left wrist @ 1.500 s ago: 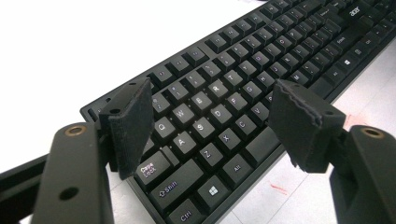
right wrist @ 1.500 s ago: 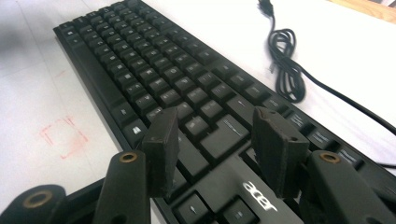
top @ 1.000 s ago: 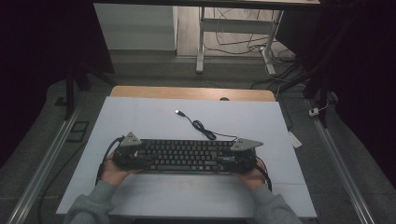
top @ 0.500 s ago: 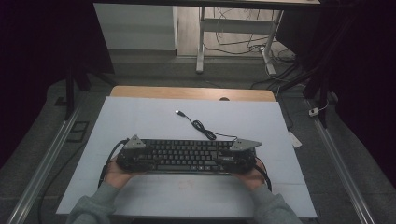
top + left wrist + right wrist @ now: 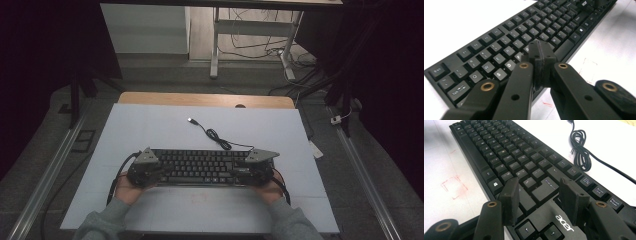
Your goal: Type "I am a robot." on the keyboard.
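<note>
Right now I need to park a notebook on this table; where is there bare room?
The far left of the white mat is bare, left of the cable. The near strip before the keyboard is narrow, flanked by both hands.

Both forearms are reaching in from the near edge, level with each other. The left gripper, at the left, is showing jaws that have just been closing, pads meeting with nothing between. The right gripper is holding its jaws apart.
</note>
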A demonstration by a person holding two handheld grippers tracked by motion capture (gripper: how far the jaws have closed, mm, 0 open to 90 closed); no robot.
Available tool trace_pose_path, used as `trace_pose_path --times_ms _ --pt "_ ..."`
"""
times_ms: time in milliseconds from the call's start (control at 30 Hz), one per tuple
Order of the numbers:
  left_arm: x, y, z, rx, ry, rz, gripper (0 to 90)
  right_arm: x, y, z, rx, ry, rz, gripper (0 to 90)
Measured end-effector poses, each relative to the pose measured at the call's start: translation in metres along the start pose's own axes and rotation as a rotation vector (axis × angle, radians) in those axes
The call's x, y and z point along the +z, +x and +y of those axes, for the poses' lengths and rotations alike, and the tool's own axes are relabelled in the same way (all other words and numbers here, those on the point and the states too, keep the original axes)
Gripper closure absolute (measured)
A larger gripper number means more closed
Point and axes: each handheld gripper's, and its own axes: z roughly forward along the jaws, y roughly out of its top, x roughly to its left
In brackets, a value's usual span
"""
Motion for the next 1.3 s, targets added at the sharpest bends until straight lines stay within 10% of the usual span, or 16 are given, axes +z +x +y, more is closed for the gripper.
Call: trace_pose_path --times_ms 1300 --pt "0.038 -0.013 -0.009 0.065 0.119 0.018 88.3 0.006 0.003 -0.001 -0.025 0.037 -0.003 50.5"
